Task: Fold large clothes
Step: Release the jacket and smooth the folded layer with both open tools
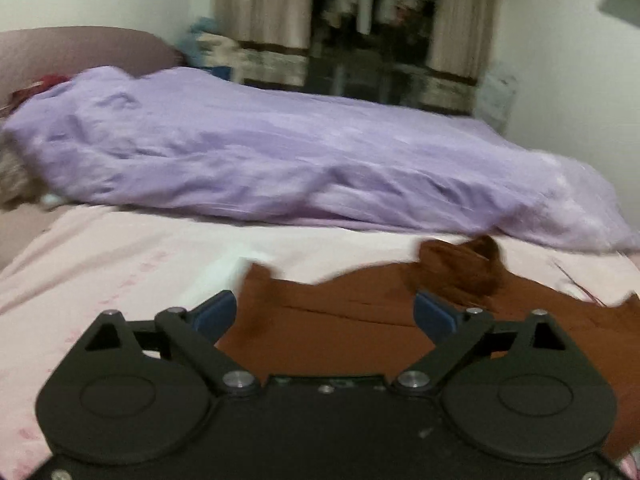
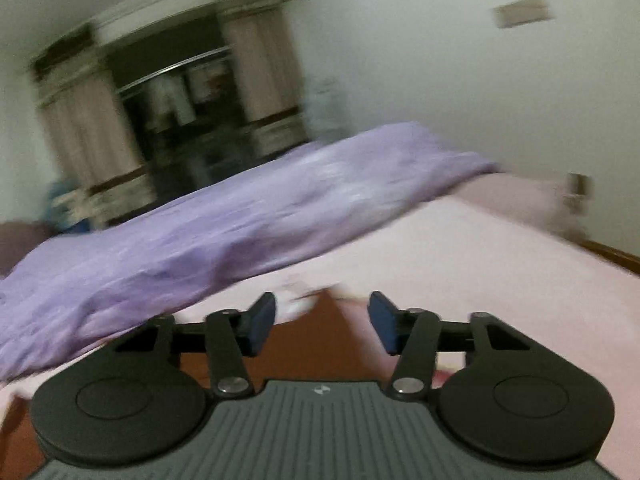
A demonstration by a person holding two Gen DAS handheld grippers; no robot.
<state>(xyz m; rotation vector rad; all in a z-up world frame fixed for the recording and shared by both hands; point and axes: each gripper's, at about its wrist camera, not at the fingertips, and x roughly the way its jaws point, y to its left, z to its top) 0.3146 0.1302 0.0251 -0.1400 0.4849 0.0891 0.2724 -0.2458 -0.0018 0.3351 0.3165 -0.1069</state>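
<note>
A brown garment (image 1: 360, 320) lies spread on the pink bed sheet (image 1: 120, 264), with a bunched part (image 1: 468, 268) at its far edge. My left gripper (image 1: 324, 312) is open and empty, low over the garment with its blue pads wide apart. In the right wrist view a corner of the brown garment (image 2: 316, 336) shows between the fingers. My right gripper (image 2: 322, 320) is open and empty just above that corner. Both views are blurred.
A rumpled purple duvet (image 1: 280, 160) lies along the far side of the bed; it also shows in the right wrist view (image 2: 240, 232). Behind it stand curtains and a dark window (image 1: 368, 40). A headboard (image 1: 80, 48) is at the left. White walls surround.
</note>
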